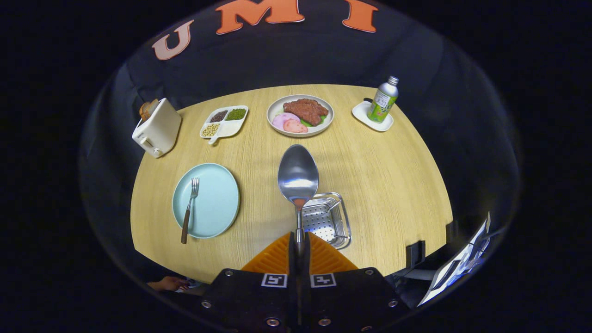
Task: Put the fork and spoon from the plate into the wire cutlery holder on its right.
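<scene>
black gripper [299, 252] body with silver screws, two square markers (ridged finger pads).

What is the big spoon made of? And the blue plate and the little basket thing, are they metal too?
The spoon, clamped between the fingers of the gripper, looks like polished steel: its bowl mirrors light. The cutlery holder also looks metal, shiny wire with a perforated floor. The plate is not: its matte pale blue surface suggests ceramic or plastic, hard to tell which. The fork lying on it has shiny metal tines and a brown, wood-like handle.

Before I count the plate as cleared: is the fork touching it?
Touching. The gripper view shows the fork lying on the blue plate, handle over its near rim.
</scene>
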Demonstrator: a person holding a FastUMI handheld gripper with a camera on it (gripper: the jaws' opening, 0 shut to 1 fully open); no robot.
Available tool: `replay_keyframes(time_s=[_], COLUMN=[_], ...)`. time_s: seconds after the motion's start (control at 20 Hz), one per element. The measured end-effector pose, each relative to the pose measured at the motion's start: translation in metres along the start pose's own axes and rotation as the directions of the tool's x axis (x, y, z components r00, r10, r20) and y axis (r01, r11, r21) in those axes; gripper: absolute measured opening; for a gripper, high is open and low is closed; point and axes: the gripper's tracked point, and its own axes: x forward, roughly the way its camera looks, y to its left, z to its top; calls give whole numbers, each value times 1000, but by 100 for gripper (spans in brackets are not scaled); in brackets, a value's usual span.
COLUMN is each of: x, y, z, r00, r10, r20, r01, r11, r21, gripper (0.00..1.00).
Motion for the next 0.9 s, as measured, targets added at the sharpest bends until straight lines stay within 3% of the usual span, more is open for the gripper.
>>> replay_keyframes(time_s=[0.25, 0.9], x=[-5, 9], y=[-22, -33], z=[-13, -42], r00=[999, 989], r10=[-32, -20], r20=[-24, -144], r01=[31, 15], r11=[1000, 999], r21=[-3, -35], gripper=[4, 8])
